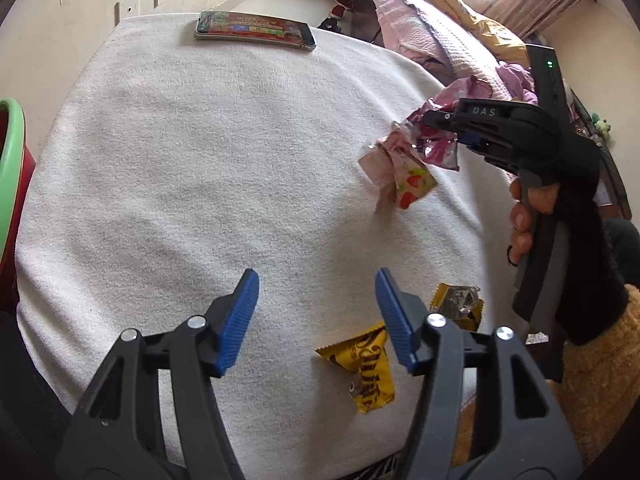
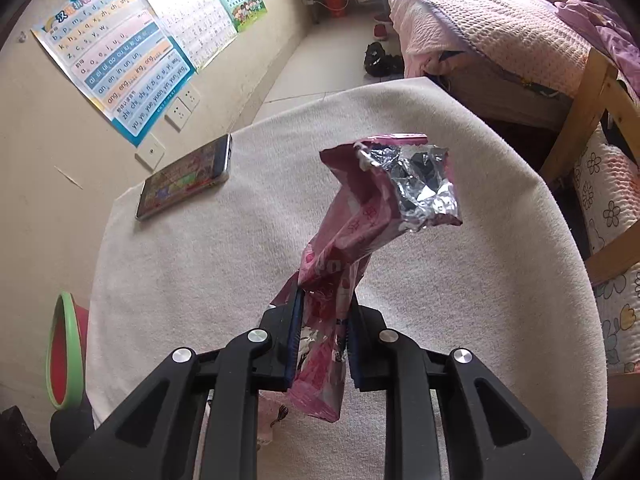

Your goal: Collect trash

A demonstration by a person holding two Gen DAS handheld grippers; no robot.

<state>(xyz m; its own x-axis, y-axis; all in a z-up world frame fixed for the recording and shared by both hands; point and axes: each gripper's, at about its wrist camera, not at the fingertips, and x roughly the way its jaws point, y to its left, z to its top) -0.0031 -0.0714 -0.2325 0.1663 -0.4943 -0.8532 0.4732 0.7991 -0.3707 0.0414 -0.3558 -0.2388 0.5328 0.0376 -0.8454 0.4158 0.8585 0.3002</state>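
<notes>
My right gripper (image 2: 322,320) is shut on a crumpled pink foil wrapper (image 2: 376,208) and holds it above the white-towelled table (image 2: 200,264). From the left wrist view the right gripper (image 1: 436,120) shows at the right with the pink wrapper (image 1: 436,148) in it. A pale strawberry-print wrapper (image 1: 404,180) lies or hangs just below it. My left gripper (image 1: 316,312) is open and empty above the table's near side. A yellow wrapper (image 1: 366,368) lies under its right finger, and a second yellow wrapper (image 1: 458,306) lies further right.
A phone (image 1: 256,30) lies at the table's far edge by the wall. A red bin with a green rim (image 2: 66,344) stands left of the table; it also shows in the left wrist view (image 1: 10,160). A bed (image 2: 500,28) stands to the right.
</notes>
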